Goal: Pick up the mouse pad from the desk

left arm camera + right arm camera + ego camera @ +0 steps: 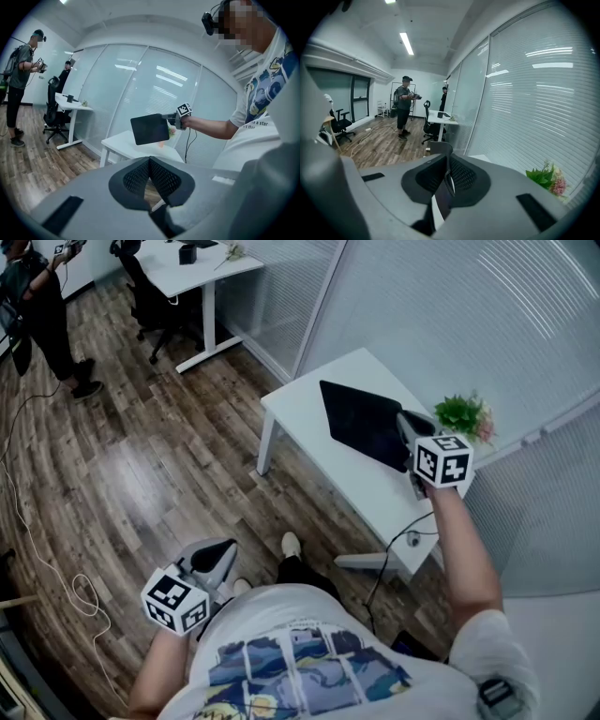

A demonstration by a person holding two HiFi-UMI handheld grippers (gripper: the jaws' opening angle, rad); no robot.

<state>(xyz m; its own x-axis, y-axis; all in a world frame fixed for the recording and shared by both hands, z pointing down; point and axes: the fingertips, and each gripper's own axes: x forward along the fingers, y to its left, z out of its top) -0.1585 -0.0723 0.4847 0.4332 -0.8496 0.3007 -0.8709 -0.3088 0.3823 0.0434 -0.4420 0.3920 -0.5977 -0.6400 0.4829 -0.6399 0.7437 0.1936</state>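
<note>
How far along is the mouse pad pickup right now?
Done: the mouse pad is clear of the white desk, held in the air above it. In hand: the right gripper is clamped on its edge. Remaining: nothing obvious; the left gripper is shut and empty.

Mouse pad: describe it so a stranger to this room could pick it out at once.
Find the white desk by the glass wall. Over it the right gripper pinches one edge of the mouse pad, holding it off the desktop. It is the only thin, flat black rectangle; its neighbour is a green plant with pink flowers.
</note>
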